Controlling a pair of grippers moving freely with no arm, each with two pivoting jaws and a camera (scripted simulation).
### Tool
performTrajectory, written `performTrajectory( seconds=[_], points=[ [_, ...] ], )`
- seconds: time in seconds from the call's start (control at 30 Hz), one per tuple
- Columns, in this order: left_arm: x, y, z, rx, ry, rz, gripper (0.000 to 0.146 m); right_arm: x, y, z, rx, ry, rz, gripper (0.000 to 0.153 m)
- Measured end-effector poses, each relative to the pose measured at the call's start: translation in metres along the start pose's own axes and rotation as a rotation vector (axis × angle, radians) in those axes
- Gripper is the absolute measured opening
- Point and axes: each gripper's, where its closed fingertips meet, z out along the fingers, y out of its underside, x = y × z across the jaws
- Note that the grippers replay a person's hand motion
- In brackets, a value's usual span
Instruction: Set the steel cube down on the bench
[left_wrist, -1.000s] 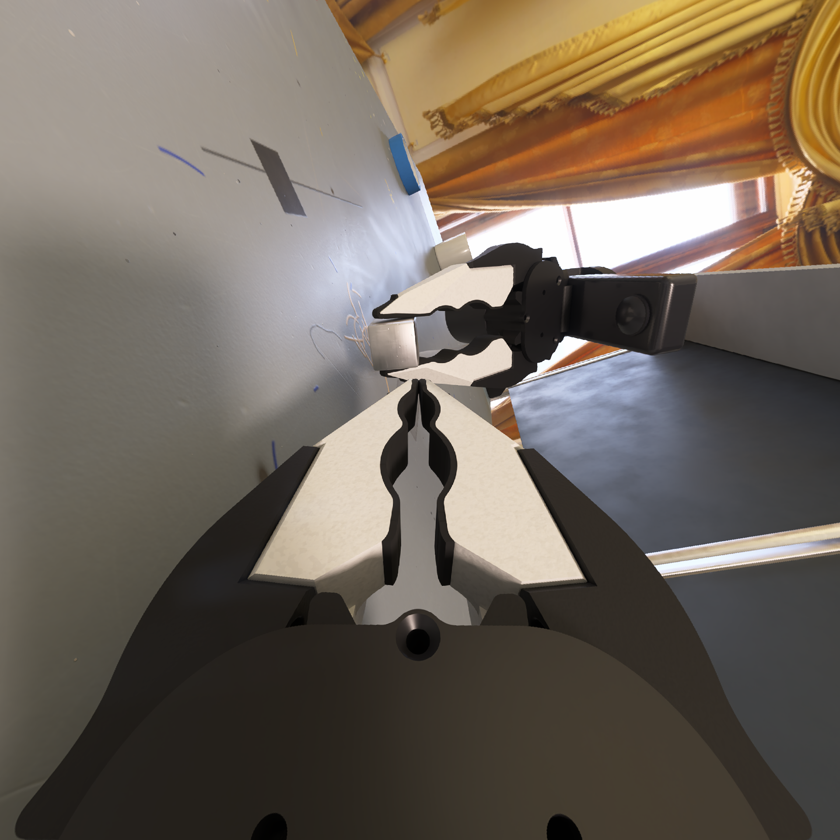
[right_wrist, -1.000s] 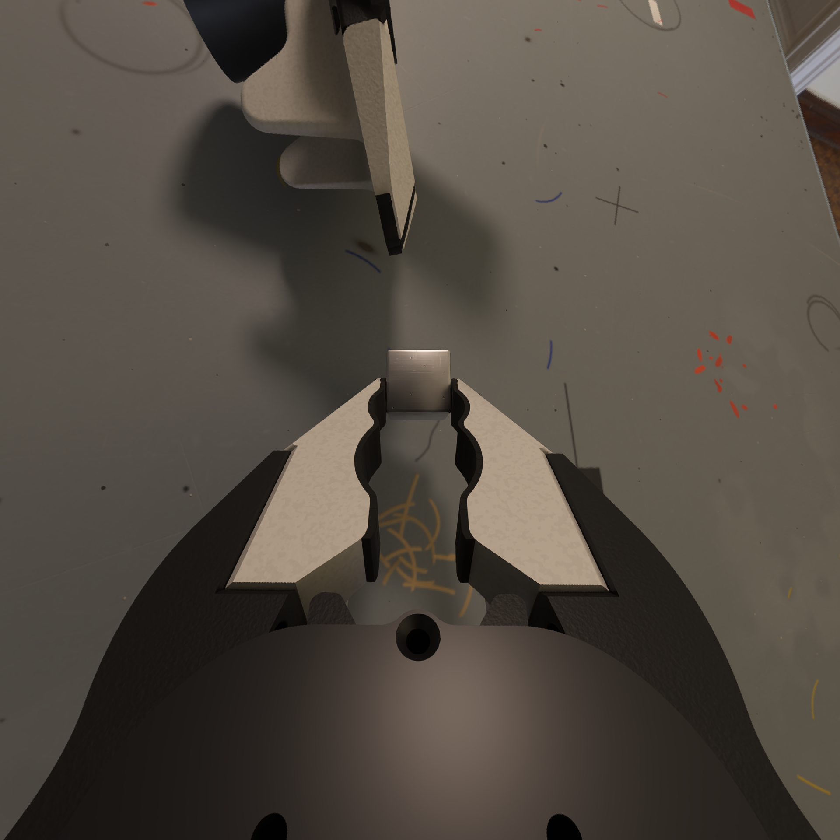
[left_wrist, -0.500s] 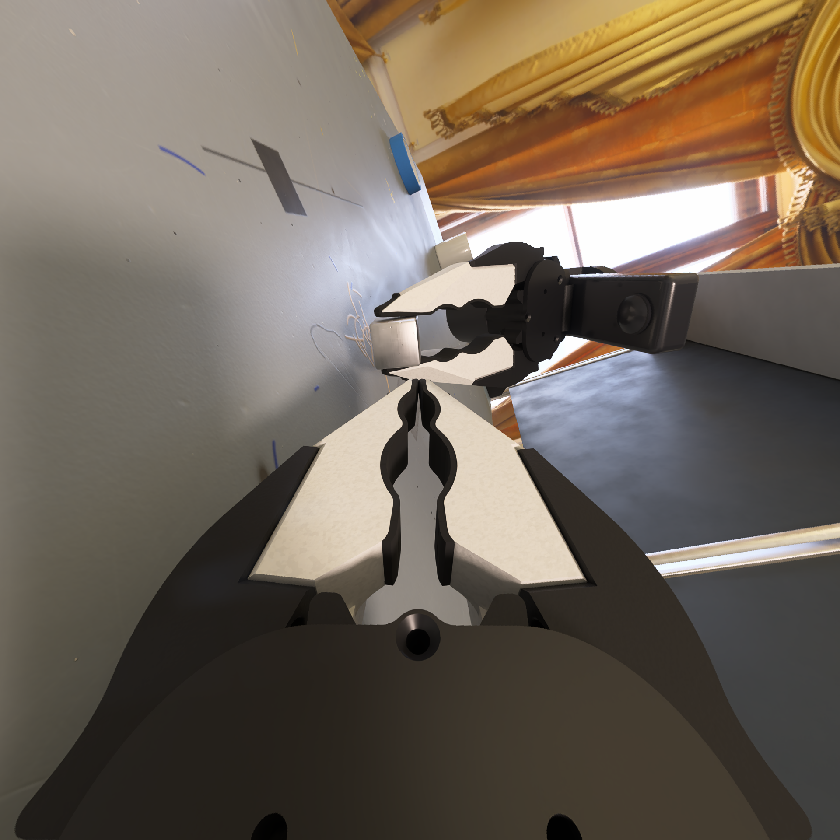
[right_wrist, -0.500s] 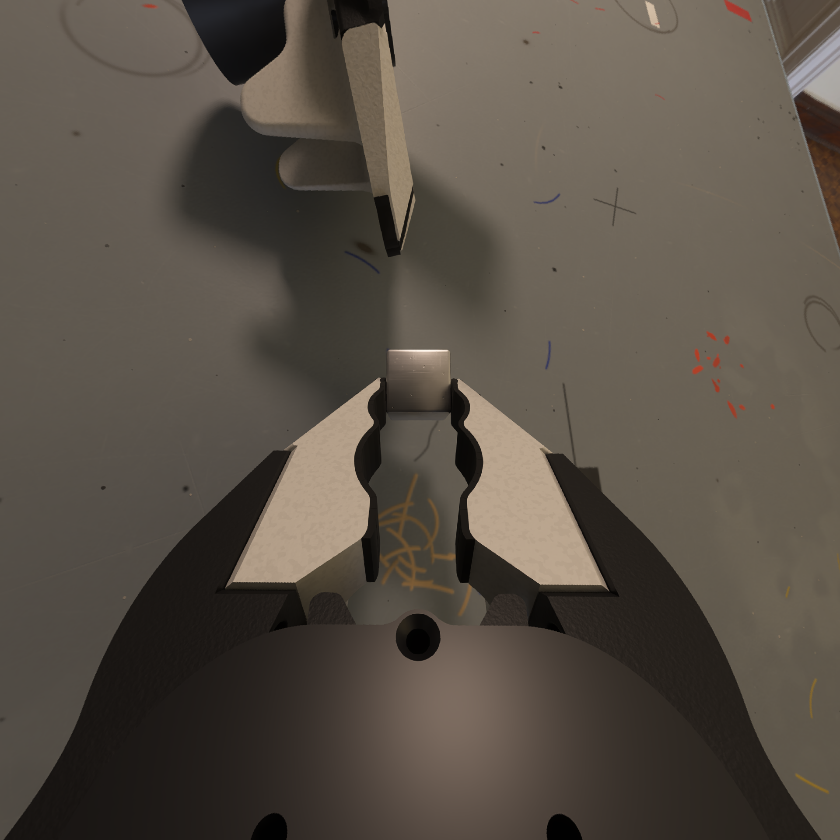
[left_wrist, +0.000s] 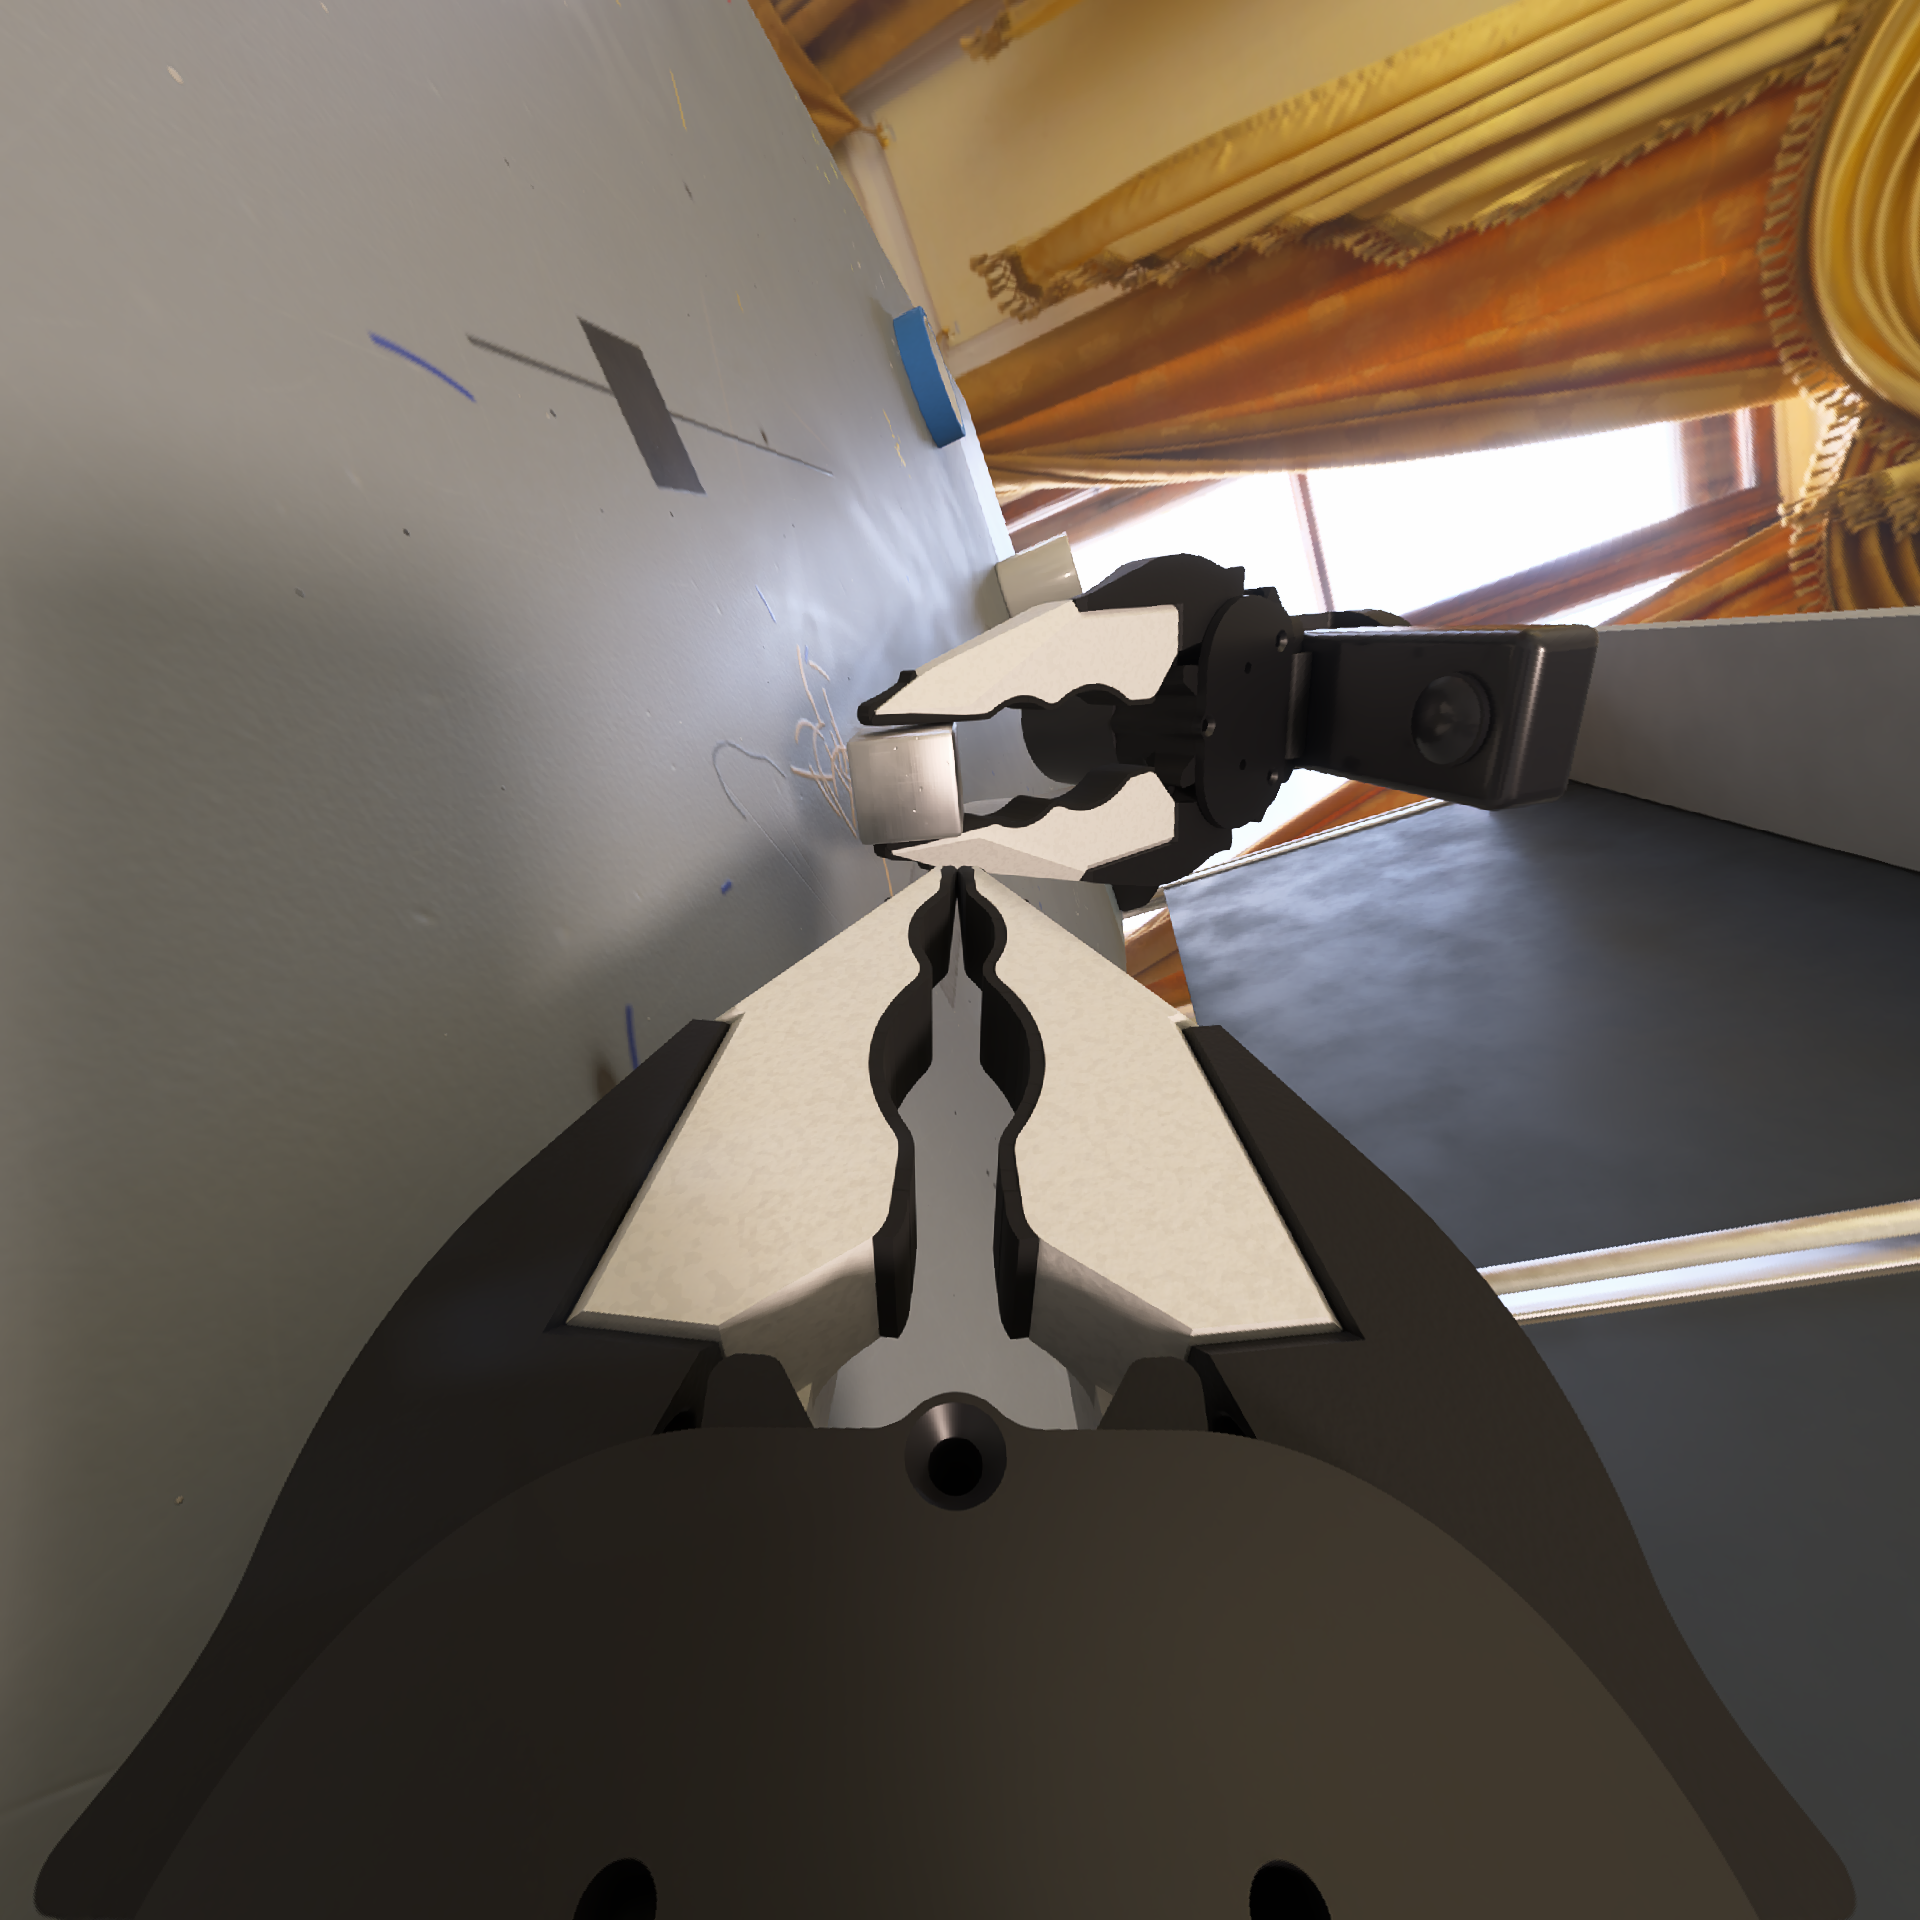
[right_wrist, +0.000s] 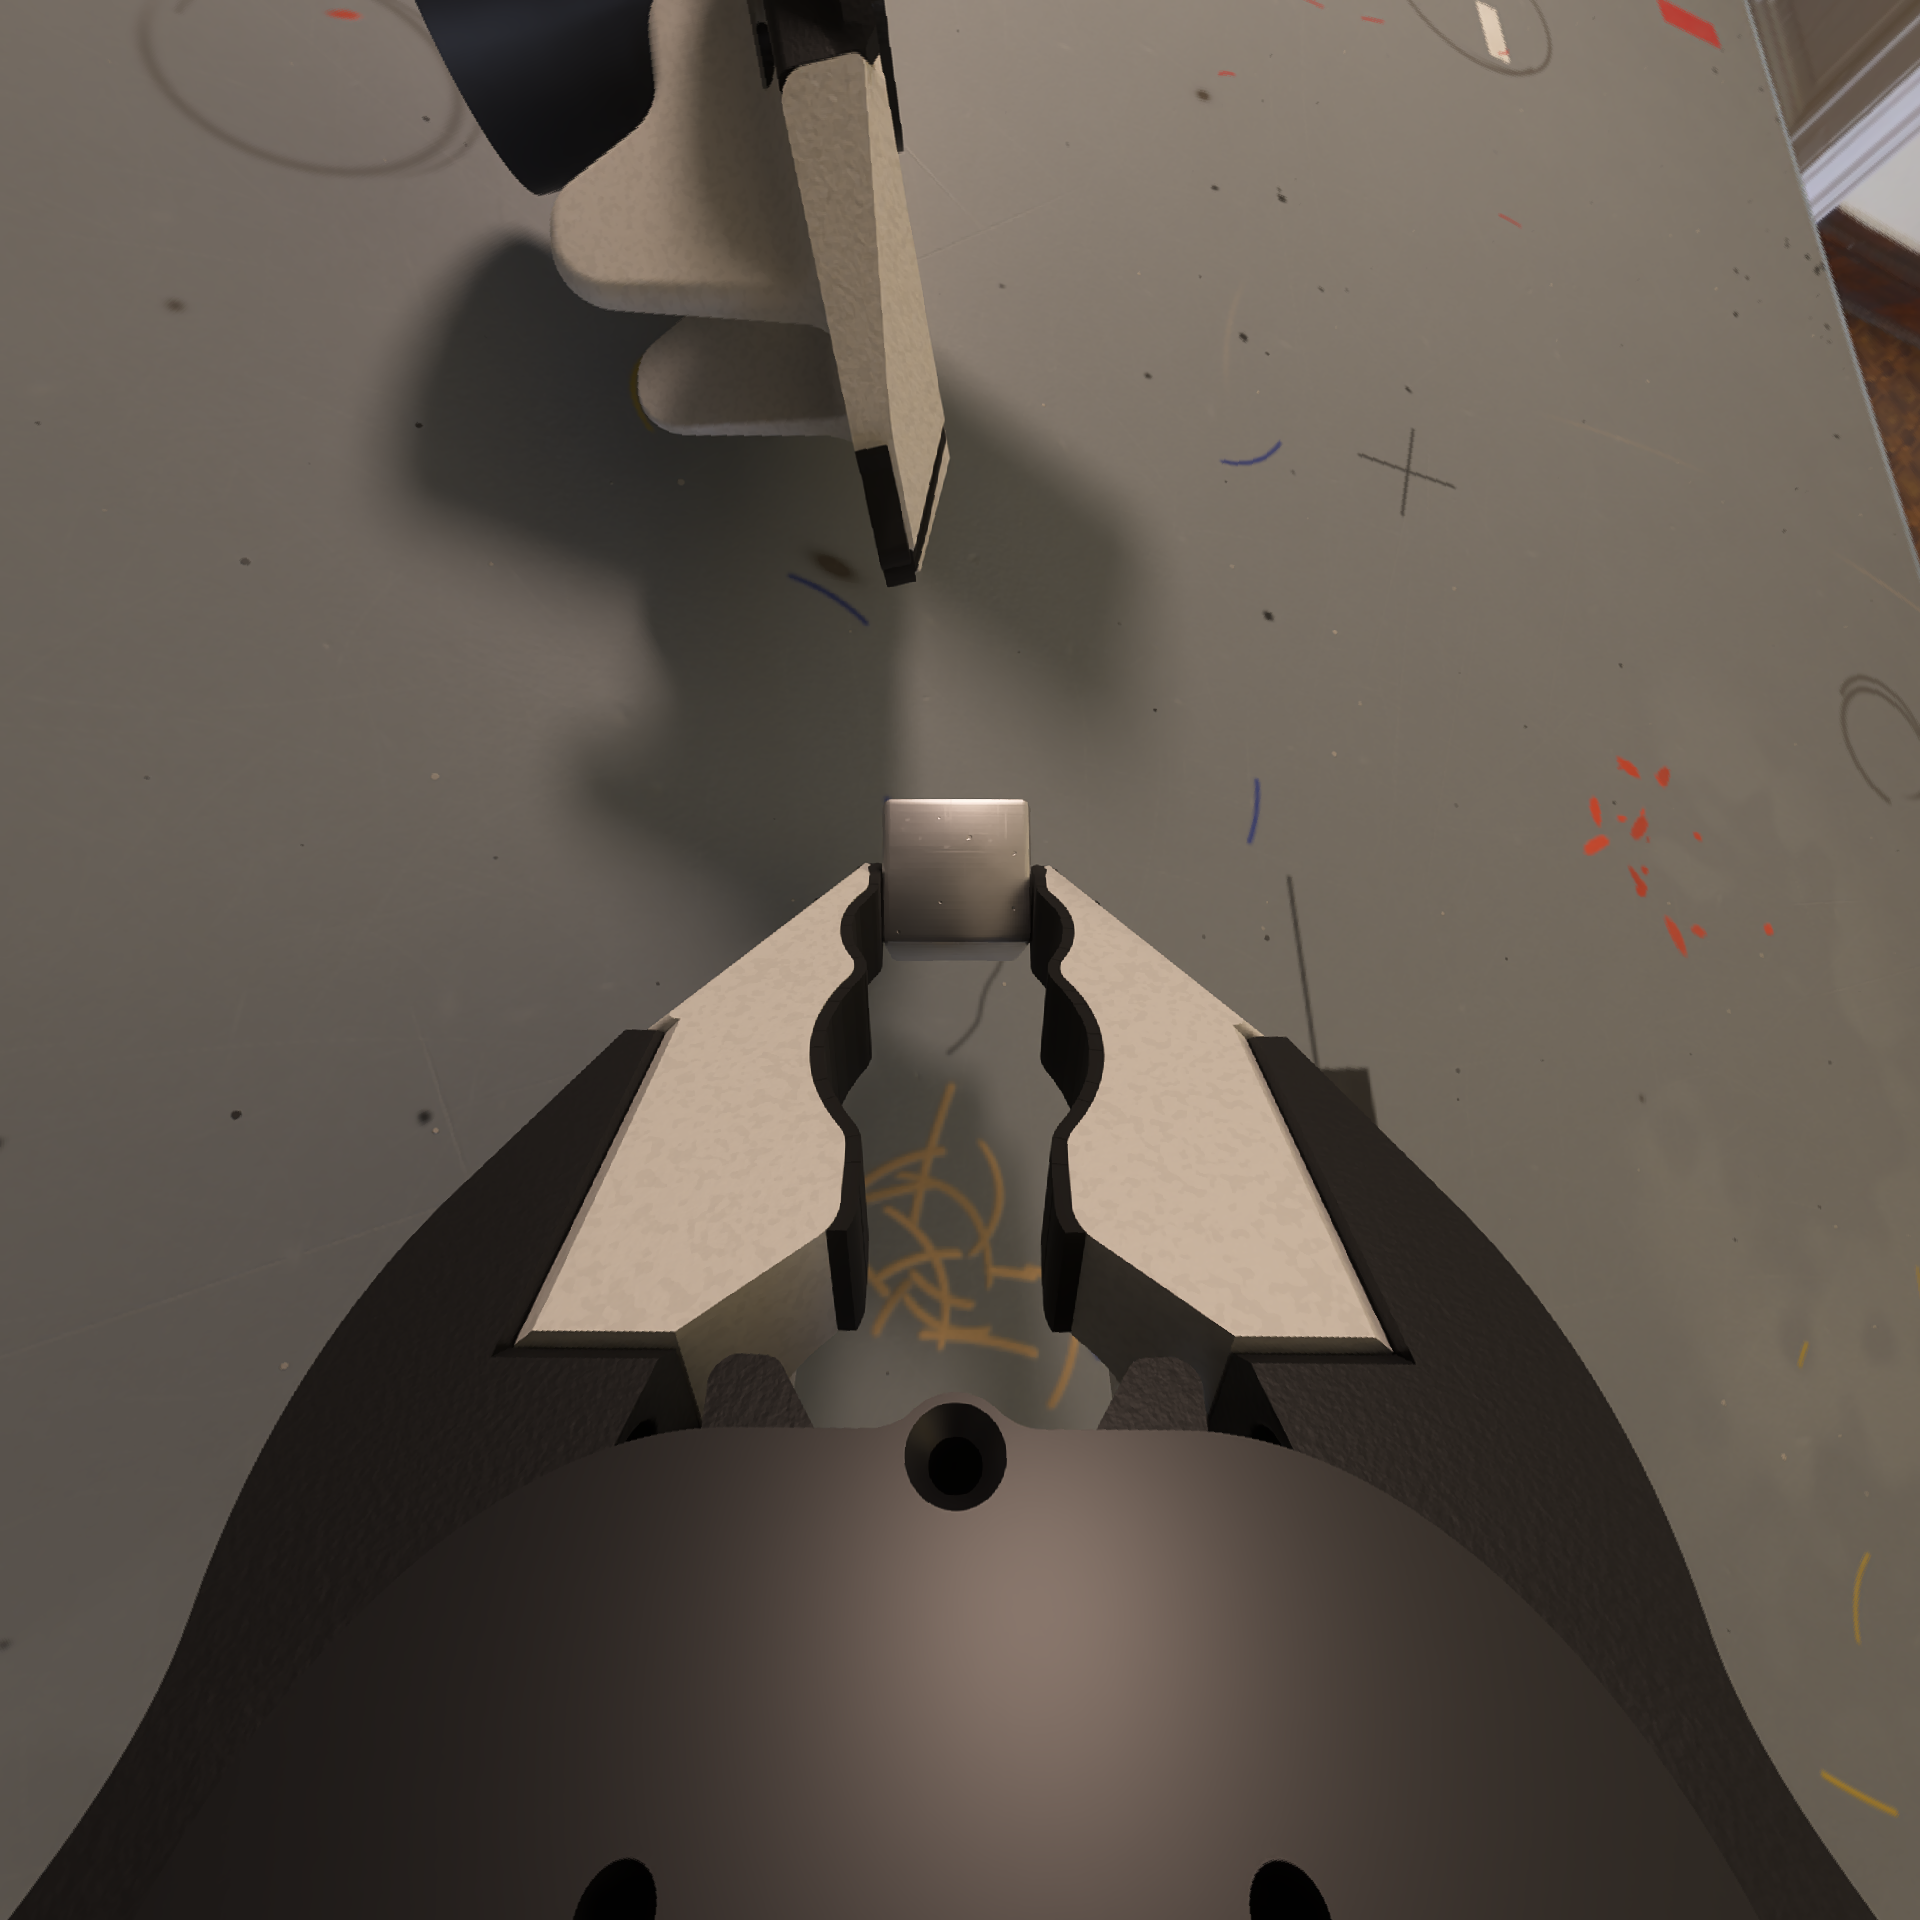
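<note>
- Over on the left side of the right wrist view, the left tool (right_wrist: 902, 540) is hanging above the grey surface (right_wrist: 312, 831) with its fingers pressed together on nothing, casting a shadow beneath it.
- At the centre of that view, the steel cube (right_wrist: 956, 875) is sitting clamped between the tips of the right tool (right_wrist: 956, 894), which is pointing down at the surface.
- Moving right, red flecks (right_wrist: 1636, 831) and a pencilled cross (right_wrist: 1405, 473) are marking bare surface, well apart from the cube.
- Seen from the left wrist view, the cube (left_wrist: 906, 784) is sitting just off the surface (left_wrist: 312, 727); a thin gap seems to be showing, though at this skewed angle it could be touching.
- Judging progress: the cube is already being carried low and close to the surface, so the transport looks nearly done.
- What is remaining, I think, is the last small lowering until the bottom face is resting flat, then parting the right tool's fingers and lifting clear.
- Because steel is heavy and slick, releasing before contact is risking a bounce or a tip.
</note>
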Motion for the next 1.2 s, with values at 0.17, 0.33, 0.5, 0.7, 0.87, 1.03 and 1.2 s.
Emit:
performTrajectory(
  seconds=[0.17, 0.33, 0.5, 0.7, 0.87, 1.03, 1.2],
  points=[
    [-0.0001, 0.0003, 0.0001, -0.001, -0.001, 0.001, 0.000, 0.0001, -0.0001, -0.0001, 0.001, 0.000, 0.001, 0.027],
    [-0.0003, 0.0001, -0.0001, 0.000, -0.003, 0.000, 0.000, 0.0000, -0.0005, -0.0004, 0.002, 0.001, 0.000, 0.027],
    [-0.0003, 0.0000, -0.0001, 0.000, -0.003, 0.000, 0.000, 0.0001, -0.0011, -0.0009, 0.005, 0.001, 0.001, 0.027],
    [-0.0004, 0.0002, 0.0001, -0.001, -0.004, 0.001, 0.000, 0.0002, -0.0015, -0.0013, 0.008, 0.002, 0.001, 0.027],
    [-0.0005, 0.0000, 0.0000, -0.001, -0.004, 0.000, 0.000, -0.0001, -0.0012, -0.0009, 0.006, 0.000, 0.002, 0.027],
    [-0.0004, -0.0002, 0.0000, 0.000, -0.004, 0.000, 0.000, 0.0001, -0.0015, -0.0011, 0.008, 0.000, 0.002, 0.027],
    [-0.0004, -0.0004, 0.0000, 0.000, -0.003, -0.001, 0.000, 0.0001, -0.0016, -0.0013, 0.009, -0.001, 0.003, 0.027]
  ],
)
